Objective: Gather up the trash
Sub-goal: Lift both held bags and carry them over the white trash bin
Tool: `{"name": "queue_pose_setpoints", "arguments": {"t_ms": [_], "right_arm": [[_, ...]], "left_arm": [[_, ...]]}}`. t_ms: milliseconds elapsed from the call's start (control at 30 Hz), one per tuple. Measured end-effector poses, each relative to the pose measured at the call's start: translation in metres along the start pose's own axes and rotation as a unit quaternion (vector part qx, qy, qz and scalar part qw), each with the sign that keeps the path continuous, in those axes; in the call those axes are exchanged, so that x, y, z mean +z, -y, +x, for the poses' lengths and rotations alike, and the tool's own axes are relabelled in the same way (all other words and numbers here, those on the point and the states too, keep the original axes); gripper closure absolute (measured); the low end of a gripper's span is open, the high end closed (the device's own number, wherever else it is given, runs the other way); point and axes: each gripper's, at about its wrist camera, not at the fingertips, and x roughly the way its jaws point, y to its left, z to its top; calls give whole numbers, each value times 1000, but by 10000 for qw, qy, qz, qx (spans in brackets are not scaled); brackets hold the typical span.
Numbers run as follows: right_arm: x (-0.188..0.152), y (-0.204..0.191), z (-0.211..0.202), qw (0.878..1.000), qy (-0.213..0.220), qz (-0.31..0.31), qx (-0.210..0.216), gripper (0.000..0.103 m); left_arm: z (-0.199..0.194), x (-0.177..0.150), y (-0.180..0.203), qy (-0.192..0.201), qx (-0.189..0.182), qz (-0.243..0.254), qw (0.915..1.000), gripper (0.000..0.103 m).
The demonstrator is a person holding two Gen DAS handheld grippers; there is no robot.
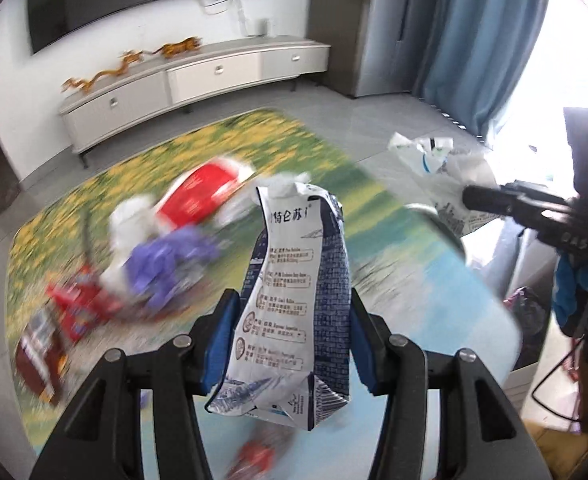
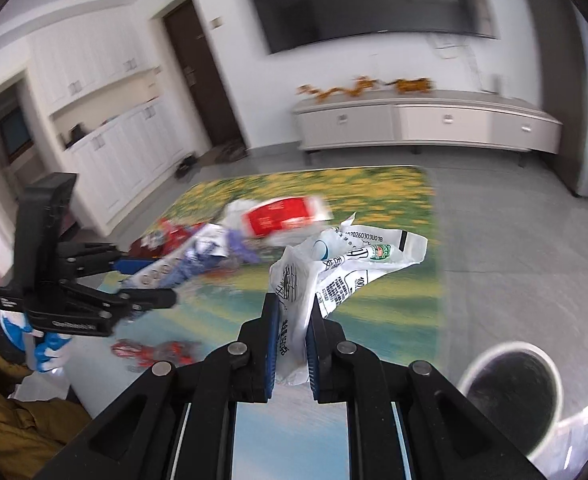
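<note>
Blue-and-white milk carton (image 1: 294, 300), crushed, is clamped between the blue pads (image 1: 220, 344) of the left gripper (image 1: 290, 320), held above the printed floor mat (image 1: 394, 288). Left of it on the mat, blurred: dark red wrapper (image 1: 38, 356), red pack (image 1: 78, 304), purple wrapper (image 1: 166, 268), white scrap (image 1: 128, 220), red-and-white pack (image 1: 202, 190). Right gripper (image 2: 290, 320) is closed tight on a crumpled white plastic wrapper (image 2: 334, 268), off the mat; the same wrapper shows at right in the left wrist view (image 1: 442, 168). Small red wrapper (image 2: 154, 352) lies on the mat below the left gripper (image 2: 142, 284). White bin (image 2: 514, 396) with a dark inside sits at lower right, just beside the mat edge. Cabinet (image 2: 426, 124) stands against the far wall.
</note>
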Motion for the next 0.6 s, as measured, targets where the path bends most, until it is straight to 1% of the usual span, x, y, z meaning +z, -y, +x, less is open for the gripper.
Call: {"name": "queue_pose_setpoints", "arguments": {"t_ms": [133,167,300,367,433,467,600], "right_arm": [[-14,48,-28,9972,97,489,-554,91],[-20,67,-35,9946,100,698,-760,91],[-43,119,-47,9844,-6,1247,-1239,91],[-53,141,-48,9790,-116,1479,-1399,91],[-61,159,-47,9745,-202,1659,-1494,91],[-67,172,-46,9712,-260,1789,-1550,91],[-82,205,-36,9635,-421,2061,-1658,88]], "left_arm": [[23,37,44,-80,-487,149,9987,53],[30,44,56,-112,-584,207,9980,53],[64,74,109,-282,-923,434,9944,53],[87,90,135,-453,-1111,472,9917,53],[110,104,157,-619,-1188,482,9898,53],[122,109,165,-681,-1221,457,9891,53],[165,126,191,-936,-1479,261,9842,52]]}}
